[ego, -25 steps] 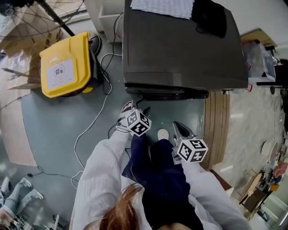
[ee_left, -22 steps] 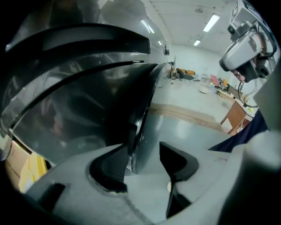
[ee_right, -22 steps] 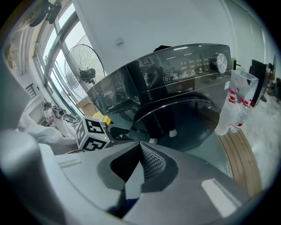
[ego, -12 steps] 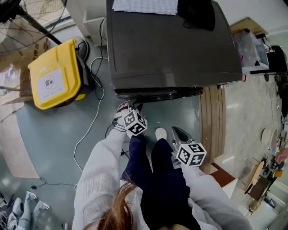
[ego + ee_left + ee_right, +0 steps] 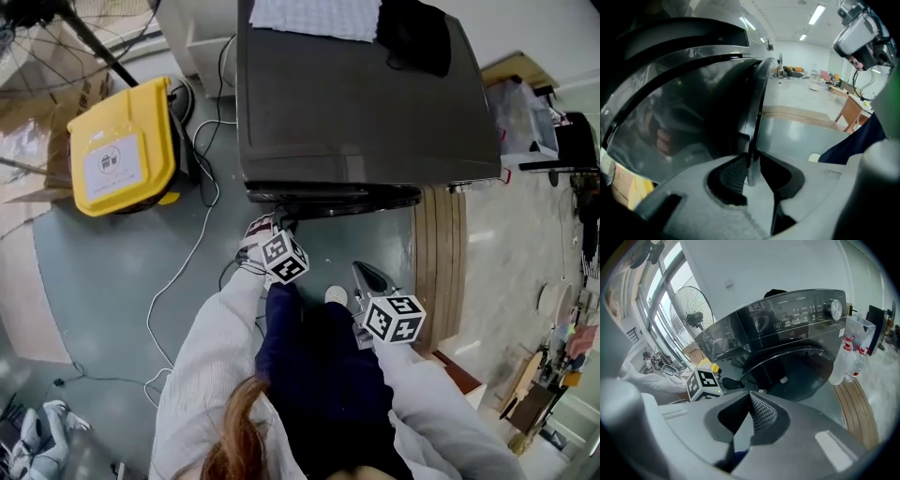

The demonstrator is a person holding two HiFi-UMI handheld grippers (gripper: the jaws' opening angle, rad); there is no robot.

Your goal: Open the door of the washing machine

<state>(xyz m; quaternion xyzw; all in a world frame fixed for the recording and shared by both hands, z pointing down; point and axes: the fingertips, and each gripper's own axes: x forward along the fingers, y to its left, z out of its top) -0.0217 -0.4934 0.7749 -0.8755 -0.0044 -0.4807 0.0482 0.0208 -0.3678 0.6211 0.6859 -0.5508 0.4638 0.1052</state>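
Yellow plastic marks the one bin (image 5: 122,150) at the far left of the head view, standing on the grey floor (image 5: 103,272), with one white cable (image 5: 183,272) trailing past it. Next stands the single dark washing machine (image 5: 366,103), with two things on its top: one white cloth (image 5: 319,17) and one black cloth (image 5: 422,37). Its round door (image 5: 347,199) is on the front, facing the person. Two grippers are below it. The left gripper (image 5: 265,228) is at the door's left edge, and its jaws are closing with the door's rim between them, both pads against it. The right gripper (image 5: 364,274) hangs further right, apart from the machine, its jaws together on nothing. One strip of wooden boards (image 5: 445,272) runs along the right
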